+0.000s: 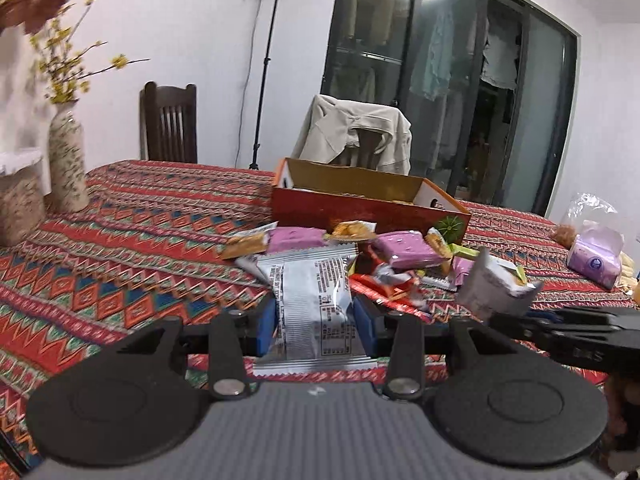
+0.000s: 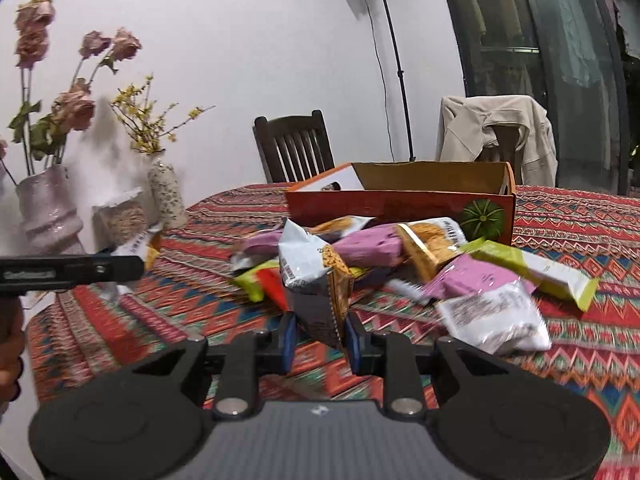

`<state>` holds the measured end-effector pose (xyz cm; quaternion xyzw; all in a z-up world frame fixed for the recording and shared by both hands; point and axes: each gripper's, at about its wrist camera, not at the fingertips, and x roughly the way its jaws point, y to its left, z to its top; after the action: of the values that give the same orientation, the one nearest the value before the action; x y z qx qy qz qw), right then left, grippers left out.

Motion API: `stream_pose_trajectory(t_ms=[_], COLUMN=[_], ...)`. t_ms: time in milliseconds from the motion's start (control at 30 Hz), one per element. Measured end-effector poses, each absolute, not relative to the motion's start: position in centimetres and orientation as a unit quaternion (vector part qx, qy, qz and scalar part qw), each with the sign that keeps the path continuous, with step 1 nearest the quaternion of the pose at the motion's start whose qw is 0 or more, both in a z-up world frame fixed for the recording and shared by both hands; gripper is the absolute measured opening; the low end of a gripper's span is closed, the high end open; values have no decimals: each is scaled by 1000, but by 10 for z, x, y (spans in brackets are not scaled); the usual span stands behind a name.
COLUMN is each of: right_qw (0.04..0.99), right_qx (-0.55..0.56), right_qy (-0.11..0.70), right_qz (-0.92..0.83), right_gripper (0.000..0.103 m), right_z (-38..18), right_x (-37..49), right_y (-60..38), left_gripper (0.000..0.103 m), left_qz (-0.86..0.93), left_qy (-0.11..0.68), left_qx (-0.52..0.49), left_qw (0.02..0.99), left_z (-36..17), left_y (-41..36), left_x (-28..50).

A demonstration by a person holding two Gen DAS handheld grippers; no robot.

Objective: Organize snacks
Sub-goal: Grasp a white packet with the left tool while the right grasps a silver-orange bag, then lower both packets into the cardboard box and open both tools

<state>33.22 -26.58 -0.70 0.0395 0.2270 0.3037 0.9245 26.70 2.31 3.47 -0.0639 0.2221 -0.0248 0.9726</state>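
Snack packets lie heaped at twelve o'clock of both cameras on a surface (image 1: 120,216) covered by a red patterned cloth, just short of an open orange cardboard box (image 1: 360,208) that looks meant to receive them. Left hand-held gripper (image 1: 314,320) is clenched on a silver-white packet (image 1: 310,292), its blue pads pressing the wrapper's two long edges so the printed back faces the lens and the packet stands upright clear of the heap. Right hand-held gripper (image 2: 320,340) is likewise clamped on a grey-and-orange packet (image 2: 320,280), gripped low on its sides with the crimped seam toward the camera; from the left view the same packet shows at three o'clock, tilted in the other tool's jaws. Purple bars (image 2: 368,248), a lime-green bar (image 2: 532,268) and a loose silver pouch (image 2: 496,320) wait at one to three o'clock of the right view, some blurred. Holding one packet in each tool suggests a paired transfer into the box, whose near wall stands directly behind the pile; each packet would need lifting over that rim before release. Thin foil wrappers may slip or crumple under the pads. A speckled vase (image 1: 66,164) of yellow sprigs stands at ten o'clock, well apart from the work.
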Motion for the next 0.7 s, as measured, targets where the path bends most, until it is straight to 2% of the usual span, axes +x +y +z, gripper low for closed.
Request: stream_pose_trajectory(t_ms=[367, 500, 700], right_qw=[936, 930, 943], right_qx=[34, 50, -17], right_qy=[214, 208, 159], right_qz=[278, 297, 292], right_gripper=[25, 25, 25], right_z=[19, 48, 143], right_x=[296, 311, 366], right_y=[-253, -264, -286], left_gripper=[42, 42, 42], left_qz=[-60, -105, -152], left_qy=[202, 161, 161], left_qx=[-67, -49, -41], left_qw=[975, 980, 974], left_z=[49, 100, 181], left_y=[37, 48, 55], left_x=[275, 307, 415])
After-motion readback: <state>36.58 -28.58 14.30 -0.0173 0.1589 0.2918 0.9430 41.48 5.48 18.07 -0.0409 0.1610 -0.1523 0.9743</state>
